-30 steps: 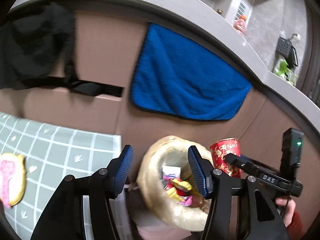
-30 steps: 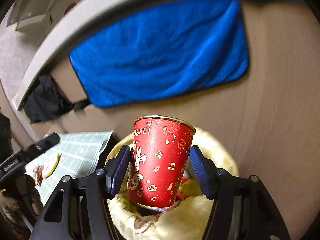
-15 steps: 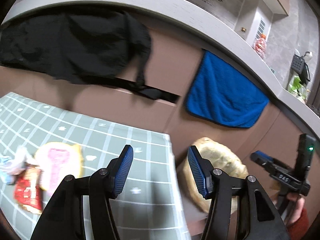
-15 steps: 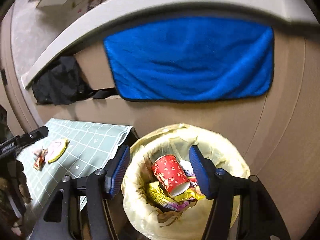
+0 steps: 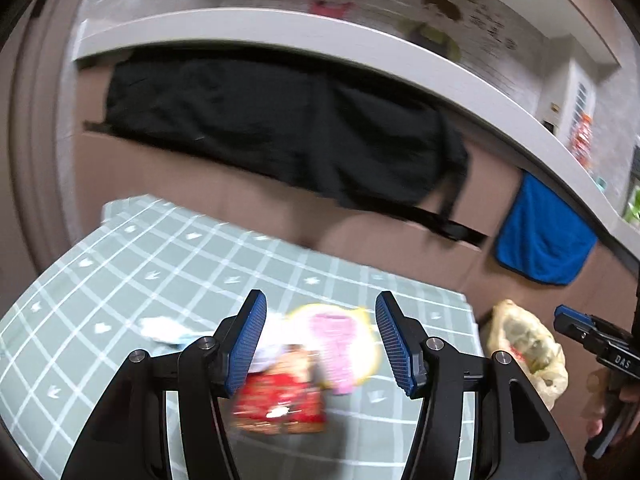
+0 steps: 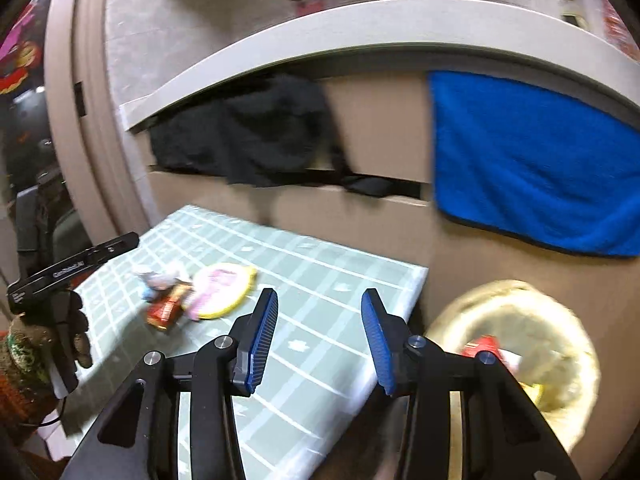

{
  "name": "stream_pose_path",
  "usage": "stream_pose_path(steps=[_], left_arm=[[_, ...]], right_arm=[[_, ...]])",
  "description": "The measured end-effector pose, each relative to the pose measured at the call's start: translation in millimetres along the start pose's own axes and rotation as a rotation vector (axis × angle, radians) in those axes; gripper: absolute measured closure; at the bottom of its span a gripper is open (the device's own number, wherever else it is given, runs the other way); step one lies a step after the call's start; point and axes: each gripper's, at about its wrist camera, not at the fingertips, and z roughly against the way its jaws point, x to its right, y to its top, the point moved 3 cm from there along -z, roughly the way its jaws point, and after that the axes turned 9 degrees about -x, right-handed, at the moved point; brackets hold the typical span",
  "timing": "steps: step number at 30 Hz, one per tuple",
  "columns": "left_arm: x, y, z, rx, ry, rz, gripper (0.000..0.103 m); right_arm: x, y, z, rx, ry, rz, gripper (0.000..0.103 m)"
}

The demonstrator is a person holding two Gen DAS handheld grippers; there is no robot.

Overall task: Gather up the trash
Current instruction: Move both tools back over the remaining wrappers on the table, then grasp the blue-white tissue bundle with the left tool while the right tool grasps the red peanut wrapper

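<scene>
The job looks partly done: the bin [image 6: 516,344], lined with a yellowish bag and standing on the floor just beside the desk [image 6: 320,360], already holds a red cup [image 6: 482,346] and some blurred wrappers, while a small cluster of trash is left on the checked cloth. That cluster is a red wrapper [image 5: 280,404], a pink packet [image 5: 336,344] on a yellow-rimmed round thing, and whitish scraps [image 5: 164,330], all touching or nearly so; blur hides finer detail. The left gripper [image 5: 318,344] hangs over this pile with its fingers spread wide and nothing between them, the red wrapper and pink packet framed in the gap. The right gripper [image 6: 318,342] is likewise wide open and empty, poised above the desk's near edge, between the pile and the bin. Judging by this, what remains is to pick up these last pieces and drop them in the bin.
</scene>
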Motion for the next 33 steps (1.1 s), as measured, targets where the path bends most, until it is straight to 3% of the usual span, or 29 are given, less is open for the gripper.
stream_pose_path(steps=[5, 9, 14, 18, 25, 31, 33], left_arm=[[-55, -4, 4, -0.029, 0.009, 0.098, 0.044], [-80, -18, 4, -0.063, 0.012, 0.145, 0.044], [-72, -29, -3, -0.088, 0.013, 0.056, 0.044], [-62, -33, -19, -0.152, 0.005, -0.009, 0.044], [-72, -31, -51, -0.192, 0.098, 0.092, 0.044], [-79, -23, -87, -0.267, 0.122, 0.118, 0.045], [-86, -22, -92, -0.277, 0.133, 0.174, 0.057]], right_arm=[[-50, 9, -23, -0.022, 0.076, 0.046, 0.062], [-79, 9, -33, -0.035, 0.089, 0.072, 0.062], [-100, 6, -42, -0.049, 0.1, 0.078, 0.062], [-105, 2, -46, -0.064, 0.114, 0.07, 0.062], [-99, -8, -48, -0.089, 0.135, 0.043, 0.062], [-96, -16, -50, -0.112, 0.14, 0.033, 0.062], [-98, -18, -53, -0.122, 0.135, 0.04, 0.062]])
